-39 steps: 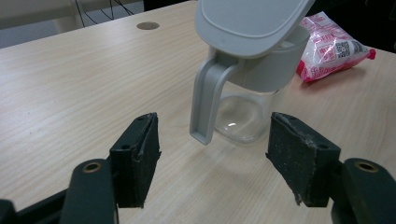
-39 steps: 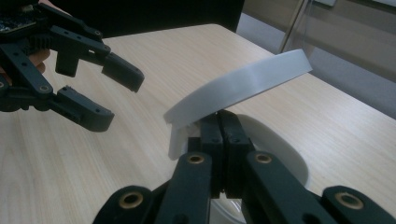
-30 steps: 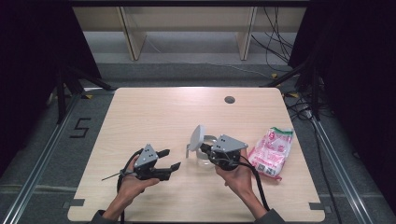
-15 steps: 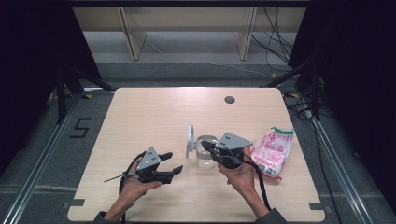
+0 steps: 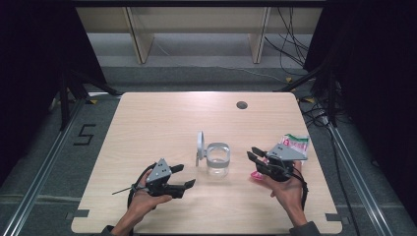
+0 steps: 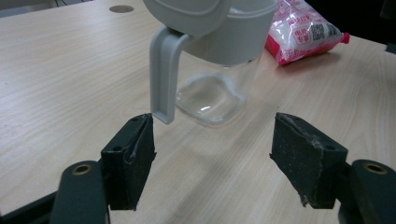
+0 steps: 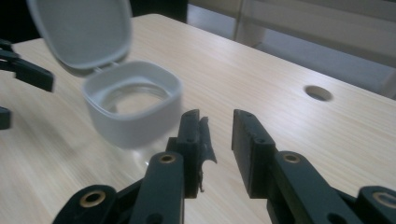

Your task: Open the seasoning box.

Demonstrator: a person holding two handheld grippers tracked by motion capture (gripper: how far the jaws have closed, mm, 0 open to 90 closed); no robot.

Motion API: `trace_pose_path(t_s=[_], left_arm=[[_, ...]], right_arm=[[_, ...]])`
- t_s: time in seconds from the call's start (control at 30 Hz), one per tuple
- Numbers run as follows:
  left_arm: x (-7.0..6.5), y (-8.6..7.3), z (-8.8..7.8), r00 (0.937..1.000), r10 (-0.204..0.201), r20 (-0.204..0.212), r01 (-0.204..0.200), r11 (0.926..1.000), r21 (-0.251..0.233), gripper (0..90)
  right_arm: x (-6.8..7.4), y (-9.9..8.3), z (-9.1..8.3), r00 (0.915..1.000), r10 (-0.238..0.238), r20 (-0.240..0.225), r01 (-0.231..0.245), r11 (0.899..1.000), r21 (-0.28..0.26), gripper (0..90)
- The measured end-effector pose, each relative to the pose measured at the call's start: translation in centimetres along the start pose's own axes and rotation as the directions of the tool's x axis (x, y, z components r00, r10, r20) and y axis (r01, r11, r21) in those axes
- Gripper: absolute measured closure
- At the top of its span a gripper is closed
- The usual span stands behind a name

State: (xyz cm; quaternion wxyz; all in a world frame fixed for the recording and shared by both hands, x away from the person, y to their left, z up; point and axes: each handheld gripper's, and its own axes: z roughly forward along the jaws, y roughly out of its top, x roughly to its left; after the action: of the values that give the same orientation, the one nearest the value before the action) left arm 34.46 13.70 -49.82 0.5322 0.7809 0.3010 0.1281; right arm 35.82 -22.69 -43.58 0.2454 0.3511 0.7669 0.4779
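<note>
Your right gripper (image 5: 256, 158) had just been opening, nothing between its jaws, sitting just right of the jar (image 5: 218, 160). That jar stood mid-table, lid (image 5: 200, 147) flipped up on its left. Your left gripper (image 5: 181, 176) was spread wide near it, holding nothing.

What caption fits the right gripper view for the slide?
Right gripper, jaws just opening and empty, beside the clear jar with its lid flipped up.
</note>
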Motion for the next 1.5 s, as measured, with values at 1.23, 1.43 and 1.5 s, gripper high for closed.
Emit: trace_pose_path(t_s=[1.23,1.43,1.5], left_arm=[[0.0,-0.2,0.2,0.9994,-0.032,0.011,0.032,0.9995,-0.003,28.6],[0.0,-0.2,0.2,0.9995,-0.030,0.004,0.030,0.9995,0.008,28.6],[0.0,-0.2,0.2,0.9996,-0.029,0.004,0.029,0.9995,0.007,28.6]], right_arm=[[-7.4,-6.6,-5.5,0.9117,0.227,0.342,-0.249,0.968,0.019,32.2],[-8.1,-7.0,-5.7,0.9043,0.231,0.359,-0.254,0.967,0.016,30.6],[-8.0,-7.2,-5.6,0.8902,0.274,0.364,-0.302,0.953,0.021,30.2]])
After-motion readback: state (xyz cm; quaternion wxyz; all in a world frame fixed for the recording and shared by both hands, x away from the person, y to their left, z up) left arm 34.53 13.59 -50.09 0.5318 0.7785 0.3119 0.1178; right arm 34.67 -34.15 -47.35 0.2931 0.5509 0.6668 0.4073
